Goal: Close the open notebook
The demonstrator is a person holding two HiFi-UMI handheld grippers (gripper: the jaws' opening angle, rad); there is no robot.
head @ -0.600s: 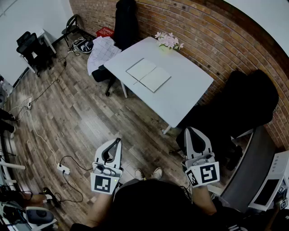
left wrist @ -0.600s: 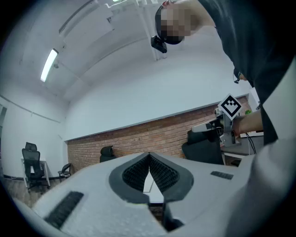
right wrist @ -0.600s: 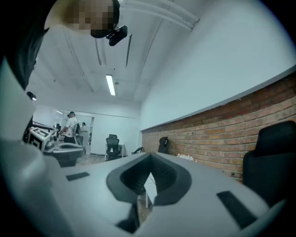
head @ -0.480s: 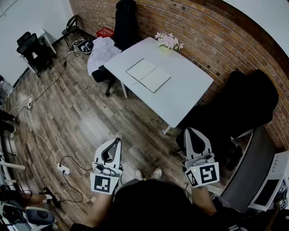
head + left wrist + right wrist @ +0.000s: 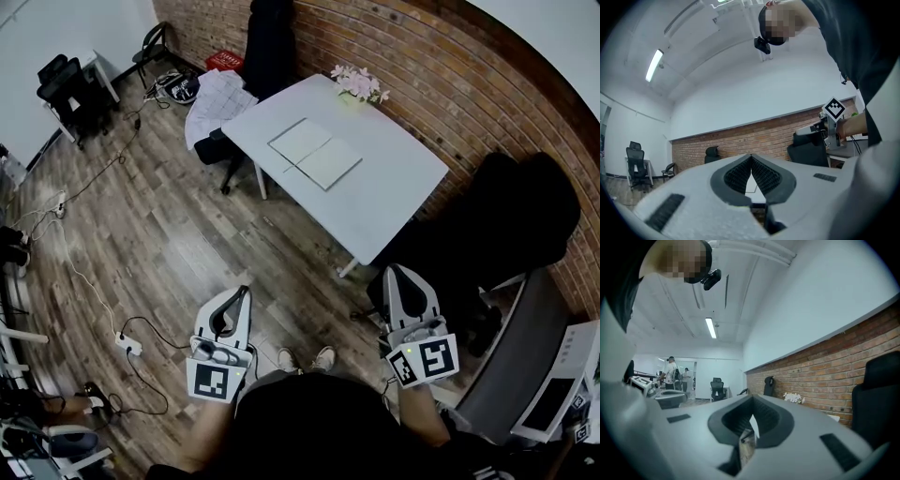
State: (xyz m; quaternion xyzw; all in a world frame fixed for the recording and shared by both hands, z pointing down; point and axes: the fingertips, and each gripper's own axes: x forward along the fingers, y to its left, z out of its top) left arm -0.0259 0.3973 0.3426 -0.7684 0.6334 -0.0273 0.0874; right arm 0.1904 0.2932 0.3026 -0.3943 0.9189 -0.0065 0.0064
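While the open notebook (image 5: 315, 155) lay flat on the white desk (image 5: 398, 192), the left tongs (image 5: 244, 292) and right tongs (image 5: 395, 272) — both closed tight, holding nothing — hung well apart from it, over the wooden floor (image 5: 187, 234).

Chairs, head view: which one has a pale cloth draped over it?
The chair at the white table's left corner; the rest show only bare black.

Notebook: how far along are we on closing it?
Nothing done yet: the notebook lies open flat on the white table. In hand: nothing; the left gripper and right gripper are shut, empty, near the person's body, away from the table. Remaining: approach, then fold one cover over.
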